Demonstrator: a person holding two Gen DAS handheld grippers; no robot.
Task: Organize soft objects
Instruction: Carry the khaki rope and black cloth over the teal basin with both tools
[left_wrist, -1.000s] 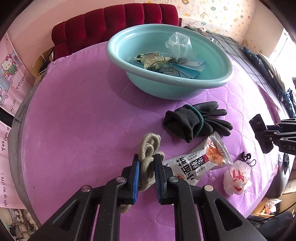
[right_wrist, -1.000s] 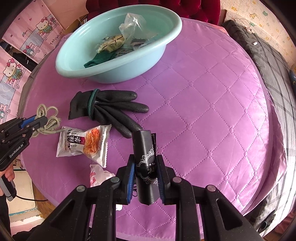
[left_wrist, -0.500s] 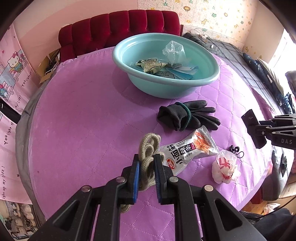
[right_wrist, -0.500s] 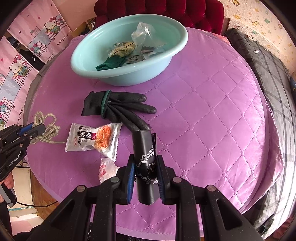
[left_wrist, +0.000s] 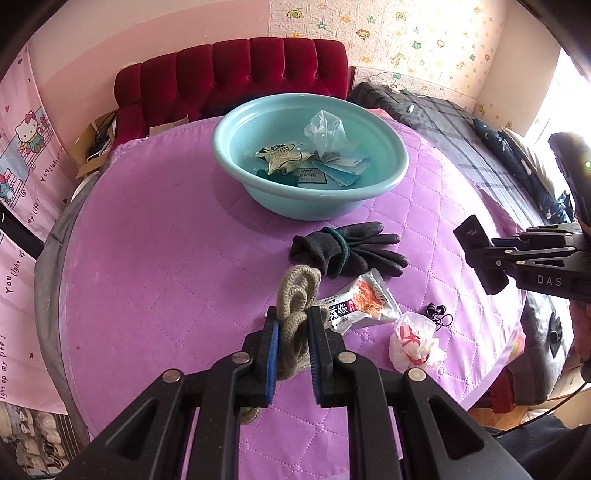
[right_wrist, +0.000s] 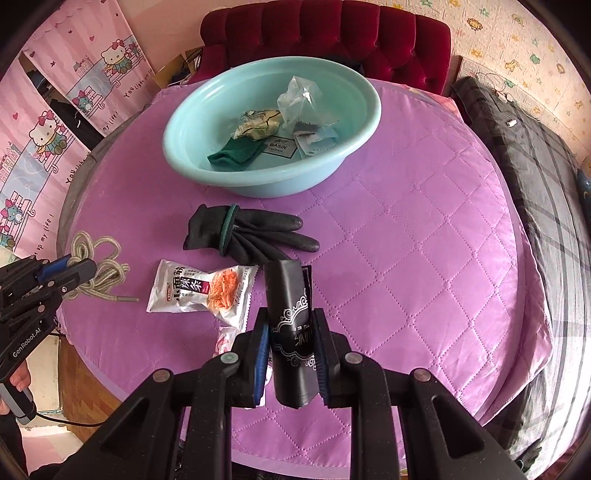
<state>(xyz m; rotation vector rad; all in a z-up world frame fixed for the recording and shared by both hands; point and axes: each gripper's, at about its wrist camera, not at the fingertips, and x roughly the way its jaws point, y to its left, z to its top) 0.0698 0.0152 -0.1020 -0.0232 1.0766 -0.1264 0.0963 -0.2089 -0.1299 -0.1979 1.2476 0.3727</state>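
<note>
In the left wrist view the left gripper (left_wrist: 291, 332) pinches a rope (left_wrist: 297, 295) at lower centre, the half-filled basin (left_wrist: 391, 177) labelled "BASIN" above and gloves (left_wrist: 343, 247), snack packet (left_wrist: 364, 299) unsorted, while the right wrist view shows the right gripper (right_wrist: 290, 332) clamping a black pouch (right_wrist: 290, 306) at lower centre.

Both grippers are black plastic: the left gripper (left_wrist: 291, 328) and right gripper (right_wrist: 290, 332) have blue-lined fingers (left_wrist: 272, 343), silver screws (left_wrist: 241, 357), white "GenRobot.AI" and "DAS" lettering.
</note>
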